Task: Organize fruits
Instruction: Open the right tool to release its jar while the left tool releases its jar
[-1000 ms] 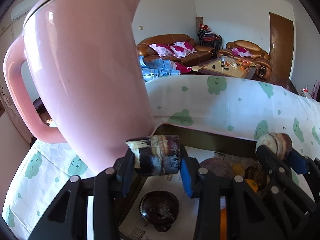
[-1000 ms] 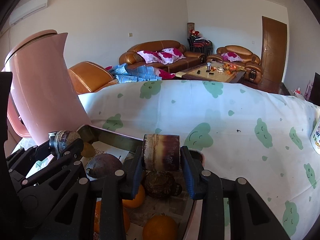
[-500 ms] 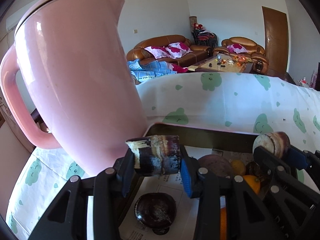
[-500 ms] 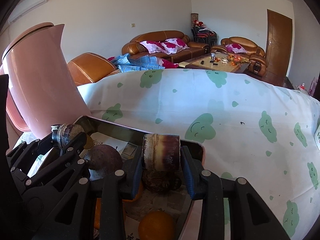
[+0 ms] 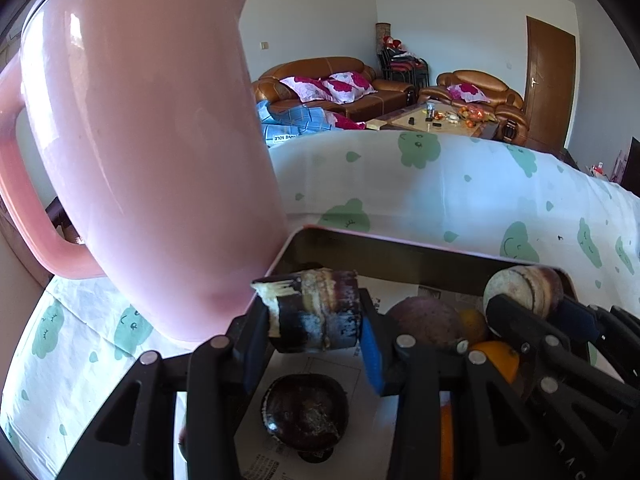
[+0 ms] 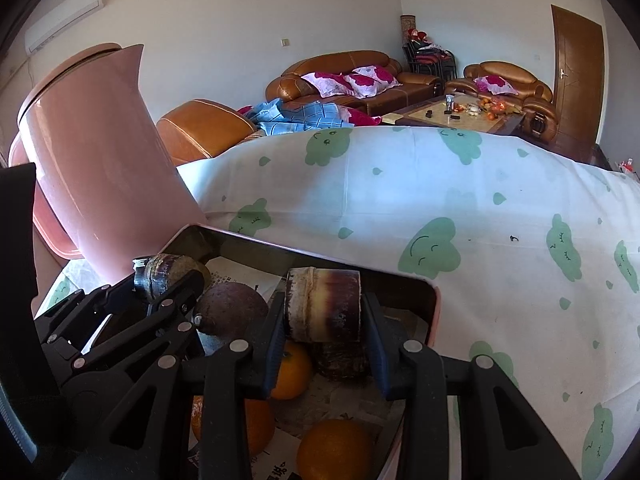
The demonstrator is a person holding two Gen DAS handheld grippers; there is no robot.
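My left gripper (image 5: 314, 334) is shut on a short dark-purple sugarcane piece (image 5: 316, 312), held crosswise over the left end of a pink-rimmed tray (image 5: 400, 238). My right gripper (image 6: 324, 330) is shut on a second sugarcane piece (image 6: 324, 306) above the tray's (image 6: 280, 246) far right corner. Each view shows the other gripper beside it with its piece: the right one (image 5: 524, 292), the left one (image 6: 168, 272). In the newspaper-lined tray lie a purple round fruit (image 6: 230, 312), oranges (image 6: 334, 454) and a dark round piece (image 5: 306, 412).
A tall pink kettle (image 5: 152, 152) stands close against the tray's left end, right by my left gripper. The table wears a white cloth with green clouds (image 6: 440, 208), open to the right. Brown sofas (image 6: 340, 76) and a coffee table stand far behind.
Both grippers keep hold of their sugarcane pieces. The right wrist view has tipped down a little, so more of the tray shows. The kettle looms slightly larger in the left view.
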